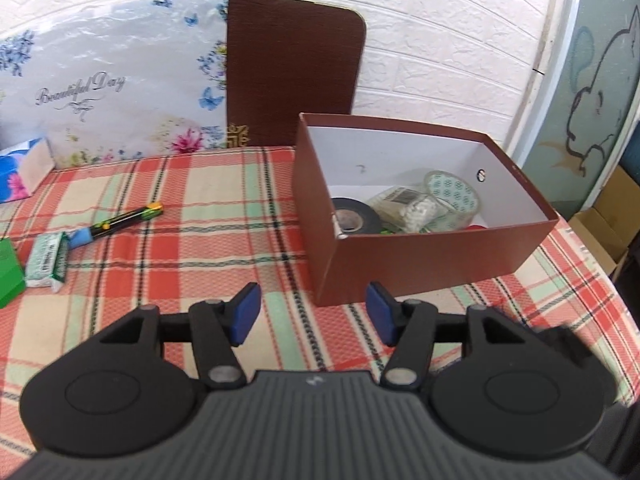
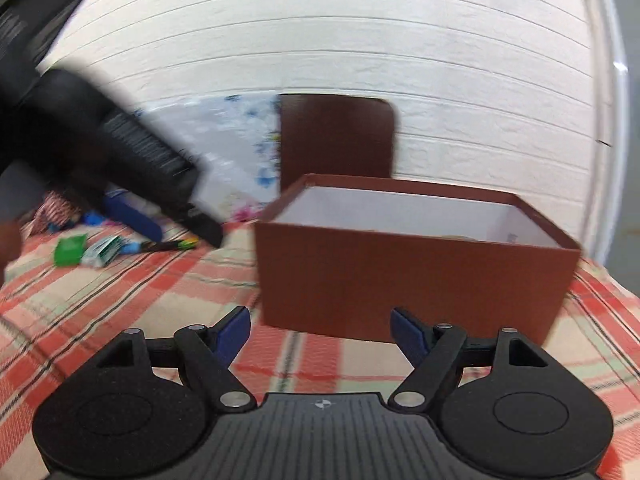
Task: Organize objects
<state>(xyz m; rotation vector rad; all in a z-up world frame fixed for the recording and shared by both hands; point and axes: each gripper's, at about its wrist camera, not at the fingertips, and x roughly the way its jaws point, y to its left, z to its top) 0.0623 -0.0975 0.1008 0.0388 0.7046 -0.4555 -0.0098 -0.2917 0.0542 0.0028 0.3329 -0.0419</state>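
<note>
An open brown box [image 1: 424, 256] stands on the plaid cloth, holding a black tape roll [image 1: 354, 218], a clear tape roll [image 1: 454, 196] and a clear bag of white bits [image 1: 412, 208]. My left gripper [image 1: 314, 314] hangs open just in front of the box's near left corner, nothing between its blue pads. Left on the cloth lie a black and green pen [image 1: 120, 222], a green-white packet [image 1: 48, 260] and a green box [image 1: 8, 272]. In the right wrist view my right gripper [image 2: 320, 334] is open and empty before the same box [image 2: 416, 272]. The left gripper's blurred body [image 2: 120, 152] crosses the upper left.
The box's brown lid [image 1: 292, 80] leans on the white brick wall beside a flowered plastic sheet [image 1: 112, 92]. A blue flowered tissue pack [image 1: 22, 172] sits at the far left. Cardboard boxes [image 1: 608, 224] stand on the floor beyond the table's right edge.
</note>
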